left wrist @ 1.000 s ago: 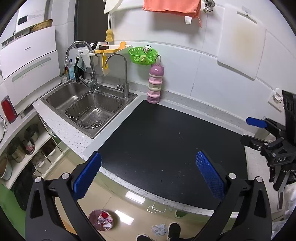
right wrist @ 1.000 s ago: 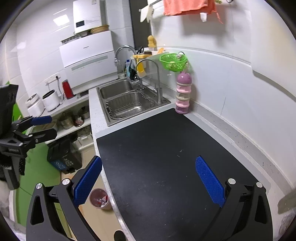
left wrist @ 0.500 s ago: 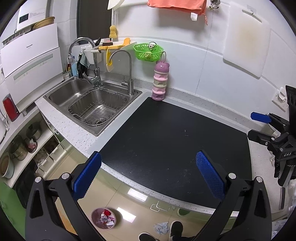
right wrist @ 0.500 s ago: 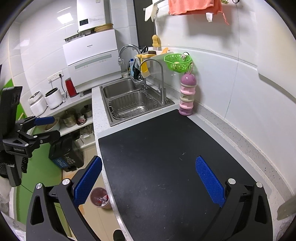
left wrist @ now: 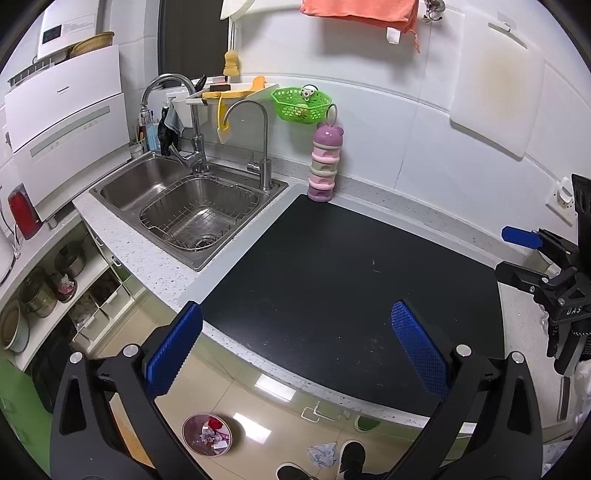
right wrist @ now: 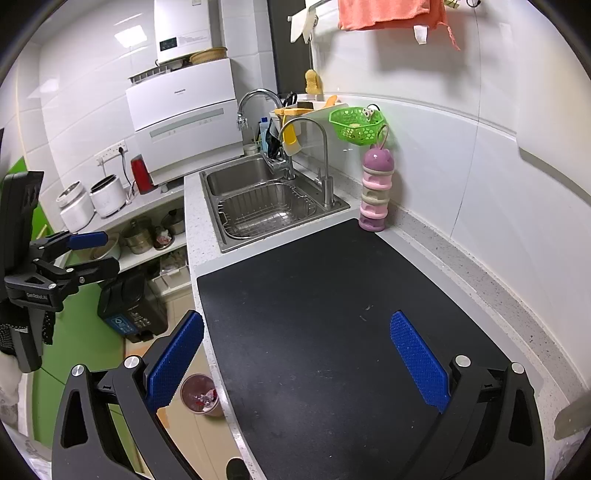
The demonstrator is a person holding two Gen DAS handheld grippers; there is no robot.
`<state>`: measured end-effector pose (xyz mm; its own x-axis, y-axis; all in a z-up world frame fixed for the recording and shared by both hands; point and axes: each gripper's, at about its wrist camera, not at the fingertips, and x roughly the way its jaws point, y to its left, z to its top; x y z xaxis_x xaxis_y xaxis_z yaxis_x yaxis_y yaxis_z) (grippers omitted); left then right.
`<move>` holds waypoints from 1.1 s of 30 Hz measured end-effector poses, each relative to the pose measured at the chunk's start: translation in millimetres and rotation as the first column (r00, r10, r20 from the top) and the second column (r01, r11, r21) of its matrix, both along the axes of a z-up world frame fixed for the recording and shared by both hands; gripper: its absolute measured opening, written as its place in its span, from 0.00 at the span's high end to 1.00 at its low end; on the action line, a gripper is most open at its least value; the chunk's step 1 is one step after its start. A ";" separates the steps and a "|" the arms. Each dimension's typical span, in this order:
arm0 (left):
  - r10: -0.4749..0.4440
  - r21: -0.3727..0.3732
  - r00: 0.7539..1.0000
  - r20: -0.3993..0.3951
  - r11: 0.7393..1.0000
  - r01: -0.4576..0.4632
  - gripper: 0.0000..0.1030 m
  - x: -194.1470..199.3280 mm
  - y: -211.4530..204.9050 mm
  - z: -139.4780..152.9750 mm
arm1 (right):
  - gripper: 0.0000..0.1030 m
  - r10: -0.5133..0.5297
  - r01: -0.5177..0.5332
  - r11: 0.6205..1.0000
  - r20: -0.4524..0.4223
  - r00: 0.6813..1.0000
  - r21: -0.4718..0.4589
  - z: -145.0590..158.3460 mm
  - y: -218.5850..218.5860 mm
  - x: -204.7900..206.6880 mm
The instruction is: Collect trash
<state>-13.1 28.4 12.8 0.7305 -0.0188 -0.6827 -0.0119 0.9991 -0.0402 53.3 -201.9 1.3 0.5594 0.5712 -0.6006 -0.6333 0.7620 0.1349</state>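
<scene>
Between the blue pads of the left gripper lies only air: its 2 fingers stand wide apart with nothing held, over the front edge of the black mat on the counter. The right gripper is spread just as wide and equally empty, hanging above the same mat nearer the wall side. Each gripper shows at the edge of the other's view, jaws parted there too.

Down on the tiled floor, below the counter edge, sits a small round trash bin with red and white scraps inside. Near it, just beside the person's dark shoe, lies a crumpled piece of pale paper.

At the mat's far corner a pink stacked container stands upright against the wall, with a green basket hanging above it. Left of the mat is the steel sink holding a wire rack. An orange towel hangs high on the wall.
</scene>
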 end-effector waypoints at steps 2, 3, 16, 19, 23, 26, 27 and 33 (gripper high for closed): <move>-0.001 0.000 1.000 0.000 1.000 0.001 0.03 -0.1 0.1 -0.1 | 0.06 0.000 0.000 1.000 0.001 1.000 -0.002 -0.1 -0.1 0.1; 0.001 0.001 1.000 -0.001 1.000 -0.001 0.03 -0.2 0.6 -0.1 | 0.06 0.000 0.000 1.000 0.001 1.000 0.000 0.0 -0.2 0.3; 0.001 -0.001 1.000 -0.001 1.000 -0.001 0.03 -2.0 2.8 -0.2 | 0.06 -0.001 0.001 1.000 0.001 1.000 -0.001 0.1 0.1 -0.5; 0.000 -0.002 1.000 -0.002 1.000 0.000 0.03 -2.1 3.0 -0.2 | 0.06 -0.001 0.001 1.000 0.001 1.000 -0.001 0.2 0.1 -0.7; -0.001 -0.003 1.000 -0.001 1.000 0.001 0.03 -2.7 3.5 -0.1 | 0.06 0.000 0.000 1.000 0.001 1.000 -0.002 0.1 0.3 -0.8; -0.001 -0.002 1.000 -0.001 1.000 0.001 0.03 -3.4 4.1 0.0 | 0.06 -0.001 0.001 1.000 0.001 1.000 -0.001 0.2 -0.1 -1.4; -0.002 -0.002 1.000 -0.002 1.000 0.002 0.03 -3.4 4.1 0.0 | 0.06 -0.002 0.002 1.000 0.001 1.000 -0.001 0.2 -0.1 -1.5; -0.004 -0.001 1.000 -0.002 1.000 0.004 0.03 -4.4 4.9 0.3 | 0.06 -0.003 0.003 1.000 0.000 1.000 0.000 0.5 -0.1 -2.4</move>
